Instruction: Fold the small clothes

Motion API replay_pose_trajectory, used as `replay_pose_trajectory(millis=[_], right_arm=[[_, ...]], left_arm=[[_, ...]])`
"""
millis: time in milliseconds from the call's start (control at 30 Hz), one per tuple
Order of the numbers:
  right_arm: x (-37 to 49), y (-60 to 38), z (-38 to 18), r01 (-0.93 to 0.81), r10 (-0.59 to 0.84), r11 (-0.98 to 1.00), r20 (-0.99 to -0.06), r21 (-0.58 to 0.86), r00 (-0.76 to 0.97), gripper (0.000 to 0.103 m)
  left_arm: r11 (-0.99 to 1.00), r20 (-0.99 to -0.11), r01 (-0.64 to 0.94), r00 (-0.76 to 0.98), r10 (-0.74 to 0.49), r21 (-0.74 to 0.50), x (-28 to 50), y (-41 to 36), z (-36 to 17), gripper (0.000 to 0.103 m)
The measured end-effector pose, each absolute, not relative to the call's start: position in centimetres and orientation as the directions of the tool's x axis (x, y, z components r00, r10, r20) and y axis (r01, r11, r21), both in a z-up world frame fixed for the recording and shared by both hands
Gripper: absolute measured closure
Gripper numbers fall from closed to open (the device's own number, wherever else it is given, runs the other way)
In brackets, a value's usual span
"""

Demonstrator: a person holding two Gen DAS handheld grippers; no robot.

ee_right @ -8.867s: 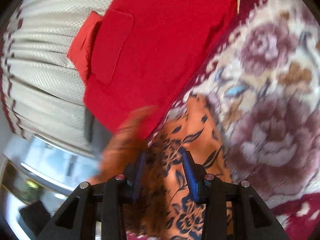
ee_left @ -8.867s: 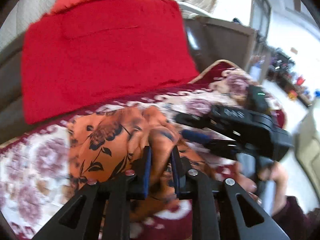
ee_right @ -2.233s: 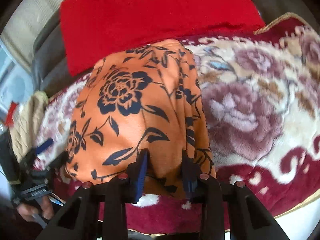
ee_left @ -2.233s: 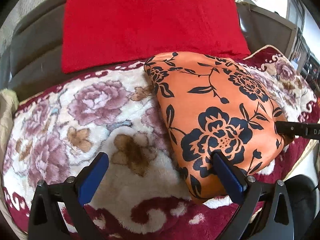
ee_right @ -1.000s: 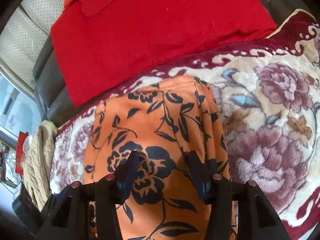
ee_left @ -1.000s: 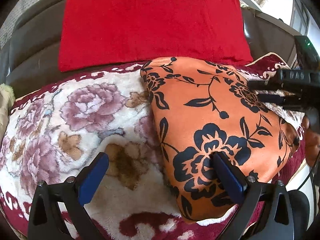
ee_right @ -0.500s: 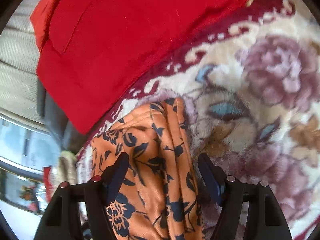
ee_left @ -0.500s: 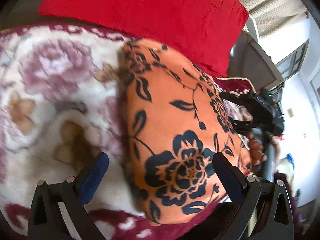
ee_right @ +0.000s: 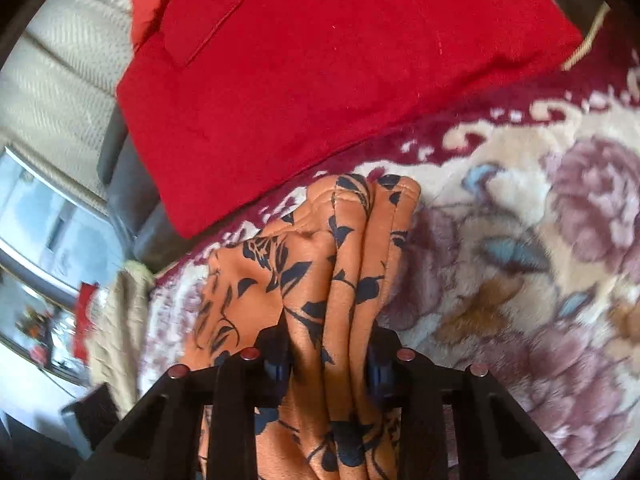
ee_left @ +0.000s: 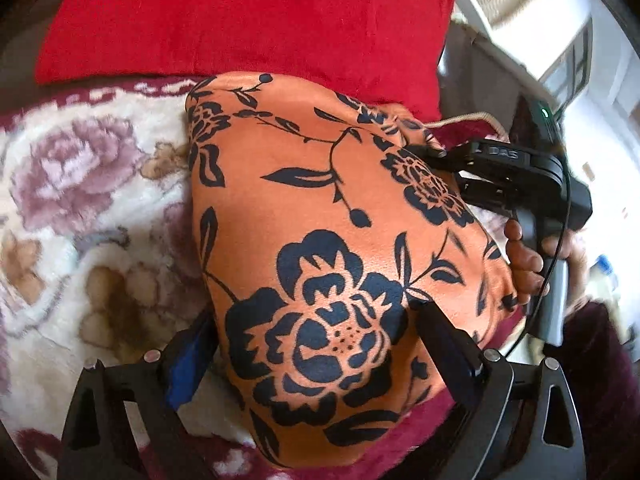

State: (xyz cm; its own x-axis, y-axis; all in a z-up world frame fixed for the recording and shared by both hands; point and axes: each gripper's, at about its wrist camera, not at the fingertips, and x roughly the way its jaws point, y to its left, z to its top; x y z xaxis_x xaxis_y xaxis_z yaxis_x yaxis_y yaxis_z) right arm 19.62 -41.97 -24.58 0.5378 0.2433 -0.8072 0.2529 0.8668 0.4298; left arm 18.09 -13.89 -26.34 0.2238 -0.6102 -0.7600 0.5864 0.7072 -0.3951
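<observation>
An orange garment with black flowers (ee_left: 320, 232) lies folded on a floral blanket (ee_left: 80, 208). My left gripper (ee_left: 316, 344) straddles its near end with one finger on each side, jaws partly closed against the folded bundle. My right gripper (ee_right: 328, 352) is shut on the garment's layered folded edge (ee_right: 352, 280). In the left wrist view the right gripper (ee_left: 440, 156) bites the garment's far right edge, with the person's hand on its handle.
A red cushion (ee_left: 240, 12) leans against the dark sofa back behind the garment; it also shows in the right wrist view (ee_right: 320, 60). A cream knitted cloth (ee_right: 116, 320) lies at the blanket's left end. The blanket's maroon border (ee_left: 400, 452) runs along the near edge.
My left gripper's jaws have narrowed from wide open to pressing both sides of the garment's near end. My right gripper has closed on the folded edge, after hovering open over it.
</observation>
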Motion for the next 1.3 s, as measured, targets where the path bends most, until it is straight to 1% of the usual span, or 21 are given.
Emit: replay_pose_trajectory(millis=[67,133,167,233,267,300,400,467,567,700,767,833,867,933,967,1000,1067,1133,1233,1300], right_arm=[[20.0,-41.7,-26.3,0.277,0.202,0.887,-0.849,0.37,0.488,0.071],[20.0,-42.1,-27.0,0.298,0.217,0.868,-0.843,0.397,0.492,0.067],[19.8,-42.4,-26.9,0.317,0.229,0.85,-0.837,0.421,0.498,0.064],[19.4,-42.7,-26.3,0.346,0.254,0.817,-0.826,0.461,0.503,0.046],[19.0,-42.8,-25.9,0.345,0.278,0.801,-0.815,0.489,0.509,0.03],[18.6,-42.8,-25.4,0.338,0.289,0.796,-0.806,0.503,0.517,0.027],[16.9,-42.7,-24.0,0.294,0.293,0.824,-0.808,0.485,0.511,0.026],[15.7,-42.9,-24.1,0.305,0.299,0.821,-0.819,0.482,0.489,0.026],[13.6,-44.0,-24.9,0.33,0.332,0.79,-0.814,0.516,0.477,0.026],[12.1,-44.3,-26.9,0.344,0.436,0.7,-0.756,0.626,0.488,0.026],[12.3,-43.2,-27.2,0.329,0.454,0.697,-0.747,0.638,0.486,0.025],[12.6,-41.7,-26.6,0.29,0.436,0.733,-0.753,0.615,0.493,0.025],[12.7,-41.1,-26.2,0.272,0.427,0.75,-0.755,0.603,0.498,0.026],[12.8,-39.9,-25.1,0.233,0.386,0.801,-0.772,0.552,0.505,0.035],[12.9,-39.3,-24.6,0.218,0.35,0.836,-0.795,0.504,0.496,0.046],[13.0,-38.9,-24.4,0.209,0.32,0.86,-0.81,0.466,0.491,0.051],[12.7,-38.9,-24.7,0.203,0.285,0.883,-0.829,0.422,0.481,0.055],[12.6,-39.2,-25.8,0.211,0.272,0.889,-0.839,0.407,0.471,0.055],[12.6,-39.4,-25.9,0.23,0.283,0.872,-0.829,0.432,0.481,0.054],[12.5,-39.5,-25.4,0.239,0.287,0.865,-0.826,0.44,0.484,0.046]], left_arm=[[0.716,-0.77,0.607,0.254,-0.585,-0.344,17.5,-14.7,-26.0,0.006],[0.722,-0.781,0.622,0.272,-0.562,-0.303,17.0,-15.3,-25.9,0.006],[0.722,-0.783,0.622,0.268,-0.562,-0.305,17.1,-15.2,-26.0,0.006],[0.721,-0.784,0.62,0.263,-0.562,-0.309,17.1,-15.0,-25.9,0.006],[0.722,-0.785,0.622,0.267,-0.559,-0.303,17.3,-15.2,-25.9,0.006],[0.724,-0.786,0.624,0.273,-0.555,-0.294,17.2,-15.2,-25.8,0.006],[0.726,-0.788,0.634,0.29,-0.543,-0.267,16.6,-14.4,-25.5,0.006],[0.727,-0.789,0.639,0.299,-0.536,-0.252,16.3,-14.6,-25.4,0.006],[0.73,-0.79,0.641,0.31,-0.529,-0.237,16.0,-14.8,-25.3,0.006],[0.732,-0.791,0.643,0.317,-0.523,-0.226,16.0,-14.8,-25.2,0.006],[0.733,-0.792,0.643,0.32,-0.52,-0.221,15.9,-15.0,-25.3,0.006],[0.735,-0.792,0.642,0.324,-0.518,-0.217,15.9,-15.0,-25.2,0.006],[0.736,-0.792,0.642,0.327,-0.516,-0.215,15.8,-15.0,-25.2,0.006],[0.739,-0.792,0.639,0.331,-0.513,-0.212,15.8,-15.0,-25.2,0.006],[0.738,-0.793,0.64,0.327,-0.514,-0.215,15.9,-14.9,-25.2,0.006],[0.738,-0.794,0.64,0.325,-0.514,-0.216,15.9,-15.0,-25.2,0.006],[0.733,-0.796,0.646,0.322,-0.513,-0.211,15.8,-15.1,-25.3,0.006],[0.733,-0.797,0.651,0.33,-0.507,-0.197,15.7,-15.2,-25.2,0.006],[0.734,-0.796,0.649,0.33,-0.507,-0.199,15.8,-15.0,-25.2,0.006],[0.735,-0.796,0.648,0.331,-0.507,-0.199,15.8,-15.0,-25.1,0.006]])
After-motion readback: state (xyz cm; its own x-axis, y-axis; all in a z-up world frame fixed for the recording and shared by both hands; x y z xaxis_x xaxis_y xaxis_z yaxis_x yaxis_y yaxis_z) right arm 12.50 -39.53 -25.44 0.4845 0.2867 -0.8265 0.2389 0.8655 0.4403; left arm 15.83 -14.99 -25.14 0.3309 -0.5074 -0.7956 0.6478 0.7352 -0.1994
